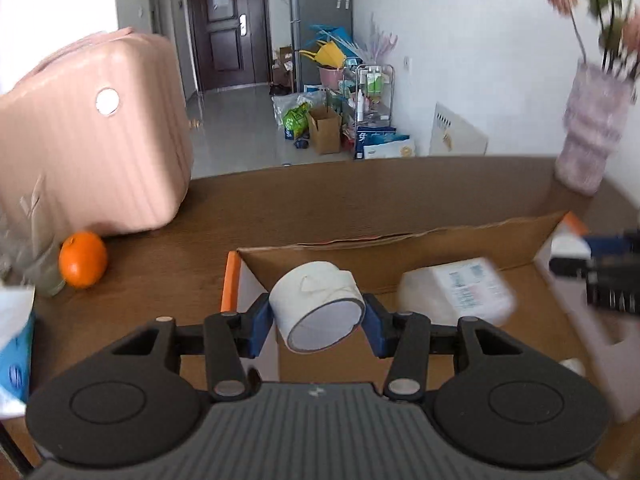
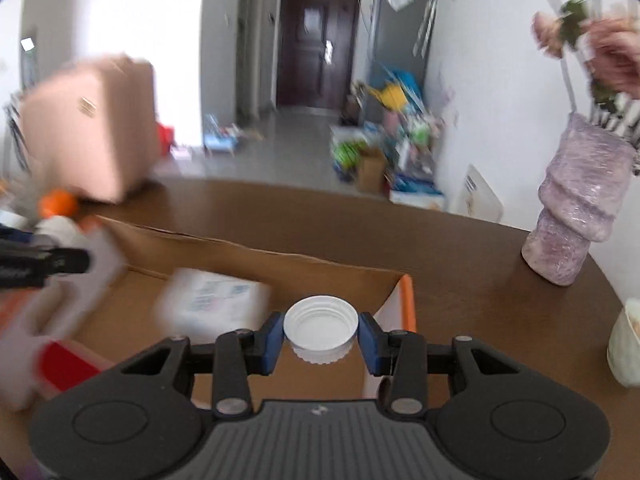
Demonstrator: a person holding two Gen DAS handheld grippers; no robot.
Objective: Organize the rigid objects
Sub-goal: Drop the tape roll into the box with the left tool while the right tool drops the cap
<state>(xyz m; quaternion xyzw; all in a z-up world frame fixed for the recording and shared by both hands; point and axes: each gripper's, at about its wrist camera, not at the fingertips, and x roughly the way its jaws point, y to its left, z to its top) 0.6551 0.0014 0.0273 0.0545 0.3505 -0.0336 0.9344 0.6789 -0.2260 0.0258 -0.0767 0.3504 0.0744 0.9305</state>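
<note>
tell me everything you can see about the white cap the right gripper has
The white cap is a round plastic screw lid with a ribbed outer skirt and thread ridges showing inside. It is tilted so that its open side faces up and toward the camera. The right gripper clamps it by its sides between blue pads, above the cardboard box, near its right end wall.

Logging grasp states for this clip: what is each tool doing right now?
Left tool: closed on the white roll of tape.
Right tool: closed on the white ribbed plastic bottle cap.

brown table (image 1: 360, 196) | on it: cardboard box (image 1: 440, 248), orange (image 1: 83, 259), pink suitcase (image 1: 92, 140), vase (image 1: 592, 136)
</note>
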